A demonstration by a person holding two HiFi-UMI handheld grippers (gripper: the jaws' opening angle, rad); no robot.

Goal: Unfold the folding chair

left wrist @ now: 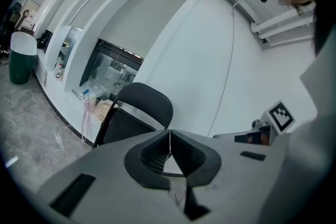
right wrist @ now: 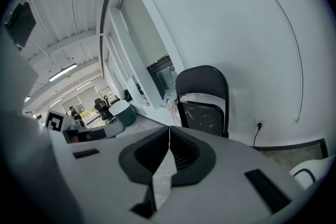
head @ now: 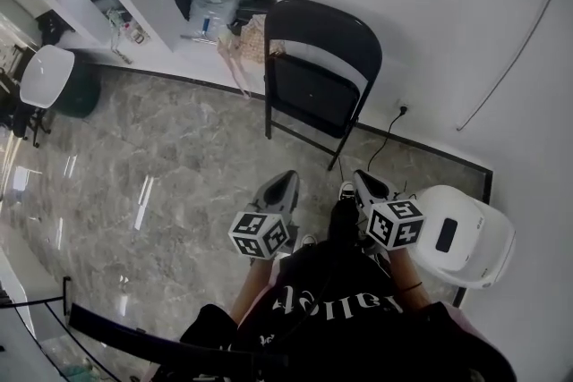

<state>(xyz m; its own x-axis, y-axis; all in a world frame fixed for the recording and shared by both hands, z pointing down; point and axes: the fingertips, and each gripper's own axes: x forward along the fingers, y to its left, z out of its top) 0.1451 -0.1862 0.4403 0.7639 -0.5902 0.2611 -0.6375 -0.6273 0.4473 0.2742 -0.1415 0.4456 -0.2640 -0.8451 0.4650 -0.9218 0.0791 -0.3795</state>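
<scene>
A black folding chair (head: 318, 76) leans folded flat against the white wall, its rounded back on top and its seat panel upright below. It also shows ahead in the left gripper view (left wrist: 137, 115) and in the right gripper view (right wrist: 203, 99). My left gripper (head: 286, 183) is shut and empty, a short way in front of the chair's legs. My right gripper (head: 363, 182) is shut and empty too, beside the left one and apart from the chair.
A white rounded appliance (head: 466, 235) stands on the floor at my right, by the wall. A cable runs from a wall socket (head: 402, 109) down behind the chair. A white ledge (head: 192, 49) with small items and a bag runs left of the chair. A green-and-white bin (head: 55, 80) stands far left.
</scene>
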